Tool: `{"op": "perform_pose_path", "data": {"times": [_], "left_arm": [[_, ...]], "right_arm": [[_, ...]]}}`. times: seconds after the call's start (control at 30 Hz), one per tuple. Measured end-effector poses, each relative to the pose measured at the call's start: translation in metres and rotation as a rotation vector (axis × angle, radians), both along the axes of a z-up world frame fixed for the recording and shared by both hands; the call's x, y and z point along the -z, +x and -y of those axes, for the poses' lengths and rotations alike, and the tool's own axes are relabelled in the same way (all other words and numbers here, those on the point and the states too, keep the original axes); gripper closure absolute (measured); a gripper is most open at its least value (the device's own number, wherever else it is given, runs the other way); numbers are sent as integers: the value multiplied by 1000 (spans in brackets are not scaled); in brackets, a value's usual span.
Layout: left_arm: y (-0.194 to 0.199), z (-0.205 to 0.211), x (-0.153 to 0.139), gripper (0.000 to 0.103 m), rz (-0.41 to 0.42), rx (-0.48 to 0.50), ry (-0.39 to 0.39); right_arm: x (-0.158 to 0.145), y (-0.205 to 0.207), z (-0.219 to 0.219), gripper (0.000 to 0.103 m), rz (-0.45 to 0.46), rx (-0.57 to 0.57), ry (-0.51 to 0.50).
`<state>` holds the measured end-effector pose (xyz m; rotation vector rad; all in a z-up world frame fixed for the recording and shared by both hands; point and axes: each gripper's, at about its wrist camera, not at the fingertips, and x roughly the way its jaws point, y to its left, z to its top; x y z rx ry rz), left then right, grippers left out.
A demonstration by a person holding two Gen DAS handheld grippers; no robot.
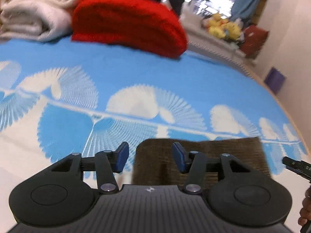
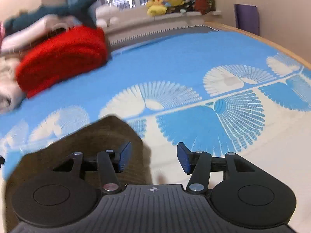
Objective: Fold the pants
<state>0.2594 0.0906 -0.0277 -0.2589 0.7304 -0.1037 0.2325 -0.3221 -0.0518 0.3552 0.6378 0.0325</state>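
Pants (image 1: 204,155), brown and ribbed, lie folded flat on bedspread (image 1: 155,81).

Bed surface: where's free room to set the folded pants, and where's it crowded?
Free: the wide blue patterned bedspread between the brown pants and the red blanket, reaching toward the wooden bed edge. Crowded: the head end, with red blanket, white folded blanket and plush toys.

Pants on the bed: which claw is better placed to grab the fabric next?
Probably the left claw: it is open, and the near edge of the brown pants lies between its pads. The right claw, also open, has only its left pad over the pants; bare bedspread fills most of its gap.
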Motion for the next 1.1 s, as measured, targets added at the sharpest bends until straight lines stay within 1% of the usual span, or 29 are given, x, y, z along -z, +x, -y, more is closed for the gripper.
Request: {"op": "perform_pose_path", "data": {"times": [0.03,0.07,0.1,0.13,0.17,0.2,0.23,0.27,0.3,0.33,0.4,0.43,0.47,0.5,0.53,0.57,0.6,0.63,0.7,0.77,0.83,0.87,0.93,0.97,1.03,1.07,1.1], "left_arm": [[-2,1,-1,57,10,33,-12],[-2,4,1,57,-2,78,-13],[0,9,9,57,-44,121,-5],[4,18,24,57,-138,173,9],[9,29,43,57,-244,218,49],[6,39,57,57,-281,236,136],[1,47,59,56,-256,234,236],[-2,54,56,56,-226,238,295],[-5,59,49,57,-199,244,332],[-10,62,41,57,-168,252,329],[-18,61,26,57,-106,293,262],[-24,64,22,57,-80,336,231],[-29,66,23,54,-76,376,221],[-31,70,32,51,-111,413,227],[-31,75,50,46,-190,437,244],[-33,77,59,36,-200,426,255],[-34,75,63,33,-185,403,262],[-32,71,61,30,-193,378,245],[-30,62,57,31,-249,293,207],[-41,63,49,32,-257,236,248],[-64,63,33,30,-237,233,282],[-77,63,23,24,-213,228,282],[-103,58,3,17,-148,189,261],[-120,55,-8,17,-106,157,246],[-150,54,-26,16,-21,101,242],[-160,56,-35,16,23,86,243],[-179,59,-44,16,72,72,243]], "right_arm": [[-3,-2,-3,49,15,-66,22],[-4,-3,-9,49,17,-133,14],[-2,-1,-16,50,3,-186,0],[5,1,-24,50,-38,-248,-27],[17,1,-32,50,-106,-287,-68],[27,7,-38,50,-185,-305,-119],[43,9,-43,37,-263,-310,-176],[47,8,-43,32,-281,-300,-188],[44,8,-41,32,-271,-284,-178],[38,7,-39,33,-260,-272,-171],[27,0,-39,34,-221,-276,-158],[22,-7,-38,35,-210,-298,-154],[21,-11,-41,35,-222,-329,-168],[23,-15,-45,35,-257,-356,-194],[33,-18,-51,32,-320,-388,-250],[40,-22,-54,29,-342,-396,-290],[42,-26,-55,26,-341,-390,-302],[40,-29,-55,25,-343,-368,-289],[34,-35,-52,25,-357,-321,-265],[26,-50,-53,25,-349,-292,-279],[15,-70,-57,25,-336,-294,-321],[11,-80,-59,25,-334,-293,-340],[1,-97,-64,25,-313,-282,-351],[-7,-105,-65,25,-294,-273,-344],[-21,-123,-65,25,-247,-230,-310],[-27,-132,-65,25,-230,-210,-291],[-33,-142,-65,23,-215,-193,-271]]}}
